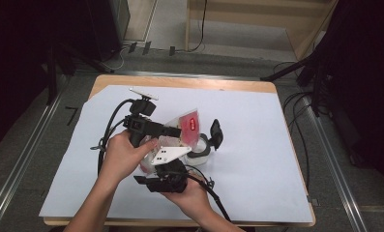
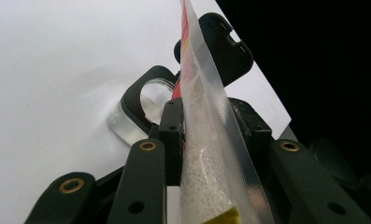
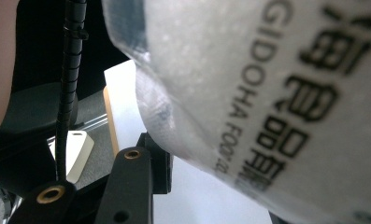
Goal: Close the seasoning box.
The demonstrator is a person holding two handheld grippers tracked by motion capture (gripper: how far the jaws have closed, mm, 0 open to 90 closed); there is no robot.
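Food bag (image 1: 187,126) is off the table, held mid-sheet over the clear container (image 1: 199,153) with its black lid open. Left gripper (image 2: 206,135) clamps the bag's sealed edge; right gripper (image 1: 166,170) is at its near end, grip unclear. Judging by this, bag is lifted and positioned, but pouring hasn't started.

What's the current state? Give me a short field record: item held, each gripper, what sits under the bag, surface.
item held: clear plastic bag of white grains with a red label, held up between both grippers
left gripper: jaws shut on the bag's edge
right gripper: bag lies against its jaws; grip cannot be told
below bag: clear container with a black rim, black lid flipped open
surface: white sheet on the table
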